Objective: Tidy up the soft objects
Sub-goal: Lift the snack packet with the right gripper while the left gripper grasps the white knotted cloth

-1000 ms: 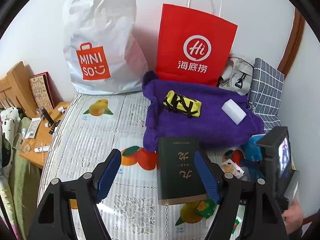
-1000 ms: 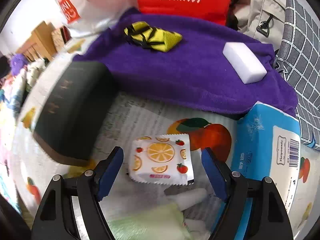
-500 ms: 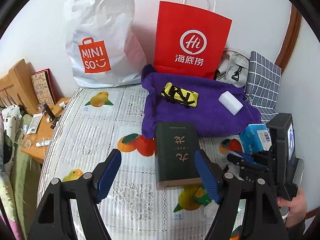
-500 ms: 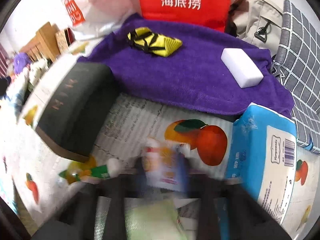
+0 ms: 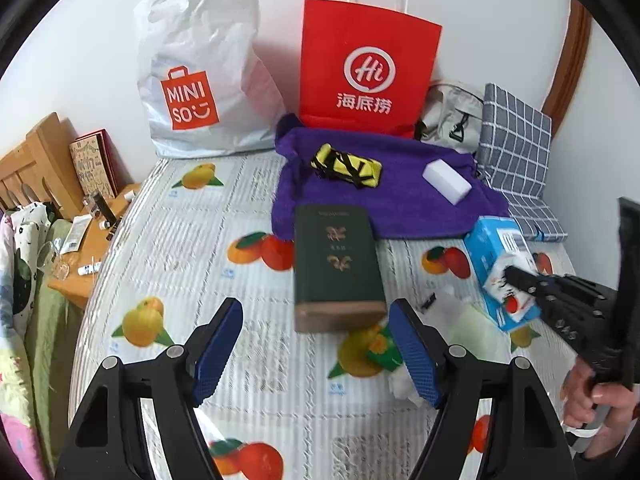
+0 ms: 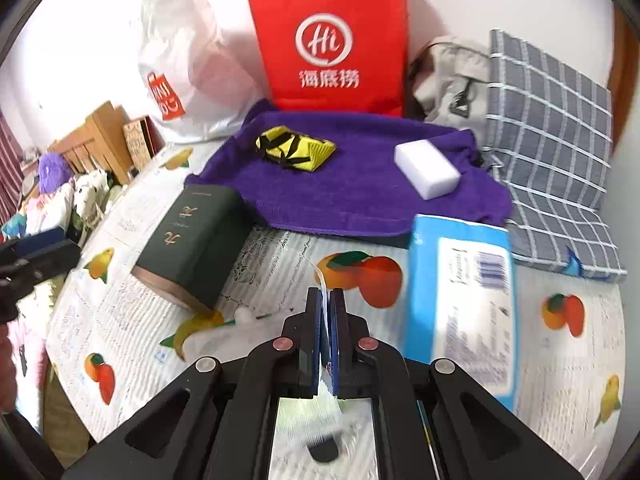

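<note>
Wet-wipe packet (image 5: 505,289): small white sachet with fruit print, pinched edge-on in the right tongs, lifted clear of the bed; in the right wrist view only its thin edge (image 6: 327,320) shows between the blue pads.
Right tongs (image 6: 327,300): pressed together on the packet; seen from the left wrist view at far right (image 5: 516,276), with the person's hand (image 5: 592,396) on the grip.
Left tongs (image 5: 316,344): spread wide, nothing between the pads, hovering over the bed.
Bed (image 5: 192,240): covered by a white lace-pattern sheet printed with oranges and peaches, under both tongs.
Pale green item (image 5: 476,328): lies just right of the left tongs; blurred, cannot tell what it is.
Dark green book (image 5: 334,256): just ahead of the left tongs, ahead and left of the right tongs (image 6: 192,248), flat on the bed.
Blue tissue pack (image 6: 460,296): just right of the right tongs, on the bed.
Purple towel (image 6: 352,184): beyond the book, spread flat.
Yellow-and-black fabric bundle (image 6: 294,148): on the towel, left part.
White sponge block (image 6: 426,170): on the towel, right part.
Grey checked cushion (image 6: 552,152): far right, beside the towel.
Red paper bag (image 6: 328,44): upright against the wall behind the towel.
White plastic bag (image 5: 200,68): left of the red bag, at the wall.
</note>
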{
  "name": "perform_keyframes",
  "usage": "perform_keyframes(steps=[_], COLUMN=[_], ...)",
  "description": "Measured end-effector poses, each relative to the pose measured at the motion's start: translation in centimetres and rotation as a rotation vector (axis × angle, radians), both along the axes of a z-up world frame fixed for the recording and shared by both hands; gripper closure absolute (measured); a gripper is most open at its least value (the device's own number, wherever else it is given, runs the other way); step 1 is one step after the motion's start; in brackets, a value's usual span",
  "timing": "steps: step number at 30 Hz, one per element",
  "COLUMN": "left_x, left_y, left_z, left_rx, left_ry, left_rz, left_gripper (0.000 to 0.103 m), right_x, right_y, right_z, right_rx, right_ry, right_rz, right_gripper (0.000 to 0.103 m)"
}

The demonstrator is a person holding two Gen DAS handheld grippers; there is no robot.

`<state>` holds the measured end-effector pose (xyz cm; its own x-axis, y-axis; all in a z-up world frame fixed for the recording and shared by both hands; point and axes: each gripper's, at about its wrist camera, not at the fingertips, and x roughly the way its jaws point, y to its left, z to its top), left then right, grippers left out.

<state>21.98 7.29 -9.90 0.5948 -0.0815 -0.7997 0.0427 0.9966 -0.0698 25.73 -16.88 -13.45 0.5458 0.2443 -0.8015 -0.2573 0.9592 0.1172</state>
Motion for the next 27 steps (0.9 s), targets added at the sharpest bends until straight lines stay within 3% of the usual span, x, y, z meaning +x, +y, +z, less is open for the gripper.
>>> perform_keyframes(steps=[12, 27], left_x=[-3.5, -4.1], left_y=[-2.6, -7.0], left_z=[-3.4, -7.1], left_rx=[0.055, 0.092], left_ry=[0.078, 0.12], left_rz=[0.001, -0.062], left_gripper=[0.029, 0.033], right_x=[-6.7, -10.2], right_y=[-4.9, -10.4], right_z=[0.0, -6.1], right_rx=[0.055, 0.102], right_ry=[-0.032, 0.052], right_rz=[-0.062, -0.133], right_gripper=[0.099, 0.099])
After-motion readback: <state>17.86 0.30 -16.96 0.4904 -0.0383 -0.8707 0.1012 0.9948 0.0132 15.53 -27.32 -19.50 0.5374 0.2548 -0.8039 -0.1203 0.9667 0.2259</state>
